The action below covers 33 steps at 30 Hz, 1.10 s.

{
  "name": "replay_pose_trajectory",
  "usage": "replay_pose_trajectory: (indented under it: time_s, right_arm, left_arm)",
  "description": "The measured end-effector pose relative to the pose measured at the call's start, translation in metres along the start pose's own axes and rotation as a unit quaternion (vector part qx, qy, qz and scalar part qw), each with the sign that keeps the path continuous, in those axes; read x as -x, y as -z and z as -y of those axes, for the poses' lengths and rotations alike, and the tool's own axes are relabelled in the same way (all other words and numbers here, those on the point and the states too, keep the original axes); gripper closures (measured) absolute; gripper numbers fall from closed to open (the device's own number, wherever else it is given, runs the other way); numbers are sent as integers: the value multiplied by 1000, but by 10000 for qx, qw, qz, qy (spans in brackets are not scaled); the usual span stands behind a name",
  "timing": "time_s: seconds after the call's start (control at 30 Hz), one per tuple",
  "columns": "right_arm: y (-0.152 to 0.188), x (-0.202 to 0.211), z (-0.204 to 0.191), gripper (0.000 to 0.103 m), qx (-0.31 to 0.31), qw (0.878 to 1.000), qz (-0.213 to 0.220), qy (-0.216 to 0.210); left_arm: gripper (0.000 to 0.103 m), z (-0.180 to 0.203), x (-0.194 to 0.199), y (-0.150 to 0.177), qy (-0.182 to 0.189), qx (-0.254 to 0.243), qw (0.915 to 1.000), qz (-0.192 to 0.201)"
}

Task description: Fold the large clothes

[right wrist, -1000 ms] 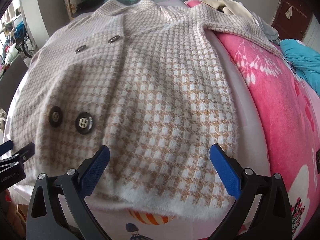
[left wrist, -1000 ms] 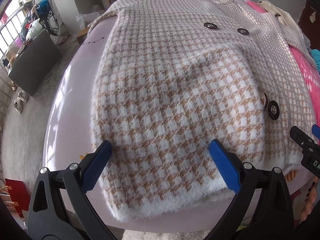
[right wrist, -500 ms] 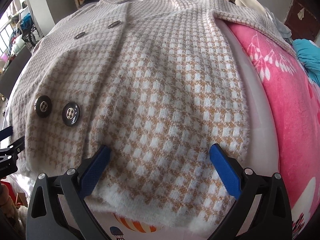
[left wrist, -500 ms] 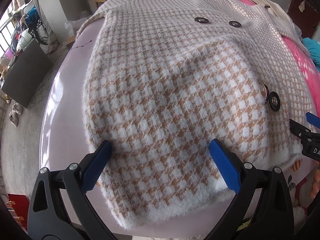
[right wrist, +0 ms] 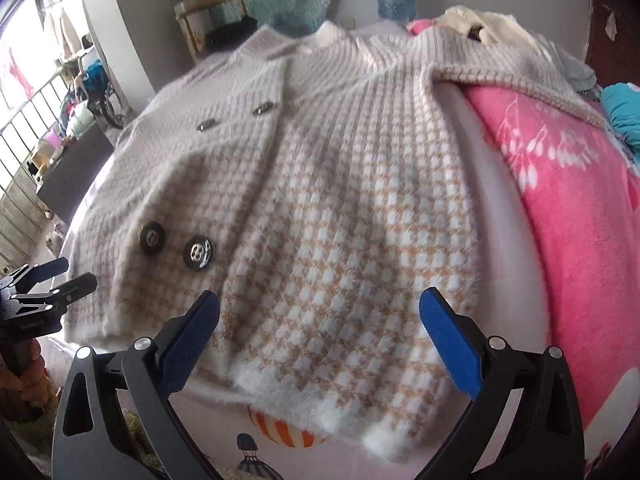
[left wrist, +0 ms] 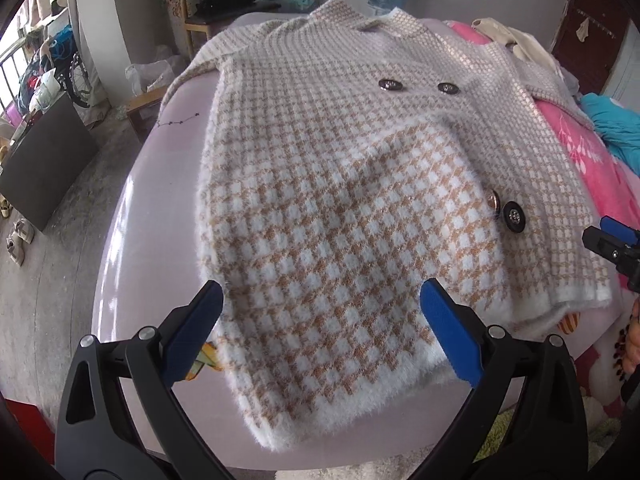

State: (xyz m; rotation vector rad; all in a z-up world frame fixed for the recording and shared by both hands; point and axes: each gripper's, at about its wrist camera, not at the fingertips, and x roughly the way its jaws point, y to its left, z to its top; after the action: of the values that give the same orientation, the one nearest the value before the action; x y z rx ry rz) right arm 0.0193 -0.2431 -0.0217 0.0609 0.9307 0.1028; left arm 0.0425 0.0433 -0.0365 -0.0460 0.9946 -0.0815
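A large fuzzy tan-and-white houndstooth coat (left wrist: 340, 200) (right wrist: 344, 216) with dark round buttons (left wrist: 514, 217) (right wrist: 198, 253) lies spread flat on a bed, collar at the far end, hem nearest me. My left gripper (left wrist: 320, 324) hovers open over the hem's left half, holding nothing. Over the hem's right half, my right gripper (right wrist: 320, 328) is open too, with no cloth between its blue pads. Each gripper shows at the edge of the other's view, the right gripper (left wrist: 612, 246) and the left gripper (right wrist: 40, 288).
The bed has a pale lilac sheet (left wrist: 132, 240) and a pink floral blanket (right wrist: 572, 220) on the right. Beige clothes (right wrist: 488, 24) and a teal garment (left wrist: 616, 128) lie beyond the coat. A wooden chair (left wrist: 208, 4) and a dark board (left wrist: 44, 160) stand on the floor at left.
Both grippers have pulled back and risen from the hem, so the coat looks farther away and more of the room shows. The coat itself has not moved; both stay open.
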Motion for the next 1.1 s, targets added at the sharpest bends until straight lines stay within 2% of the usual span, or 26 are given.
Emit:
replay_pose_trajectory:
  time_s: [0.07,0.13,0.17,0.27,0.3,0.37,0.47,0.6,0.73,0.8,0.87,0.9,0.93,1.1]
  right_arm:
    - [4,9,14,5,-89,9999,-38,-32]
    - [11,7,34,6,-385,9988,-266,-168]
    - [13,4,42,10,-583,9972,-406,-248]
    - [14,-6,67,20,-1155,9895,-672,-556]
    - [15,-8,72,23,-1303,9867,-715,-654]
    - [16,-16,78,34,-1524,9817,-837,-773]
    - [16,-21,79,45,-1632,9786,-866,-910]
    - [7,-39,78,54,-1710,9753,-822,-1132]
    - [-7,-58,78,70,-1832,9712,-646,-1378]
    - [-11,-64,77,77,-1868,9702,-603,-1422]
    - [-13,-65,74,83,-1808,9724,-613,-1340]
    - [-14,-63,71,88,-1755,9742,-612,-1281]
    - [-16,-58,68,92,-1688,9758,-555,-1275]
    - [-41,-3,53,95,-1057,9871,102,-1201]
  left_arm:
    - [8,-12,6,5,160,216,9996,34]
    - [11,-25,6,11,313,491,9983,-23]
    - [22,-32,5,13,359,605,9975,-74]
    - [38,-47,-3,19,420,914,9945,-287]
    - [40,-52,-5,21,464,1047,9929,-322]
    - [47,-62,-8,24,556,1245,9901,-336]
    - [51,-68,-10,24,629,1385,9880,-272]
    - [53,-66,-15,18,705,1362,9880,-191]
    - [56,-61,-20,12,633,1284,9896,-111]
    - [64,-59,-19,11,516,1196,9914,-68]
    - [84,-57,-16,11,335,1082,9935,-74]
    - [87,-56,-15,11,300,1034,9942,-79]
    - [95,-55,-10,10,307,990,9946,-45]
    - [96,-44,44,-4,198,463,9970,591]
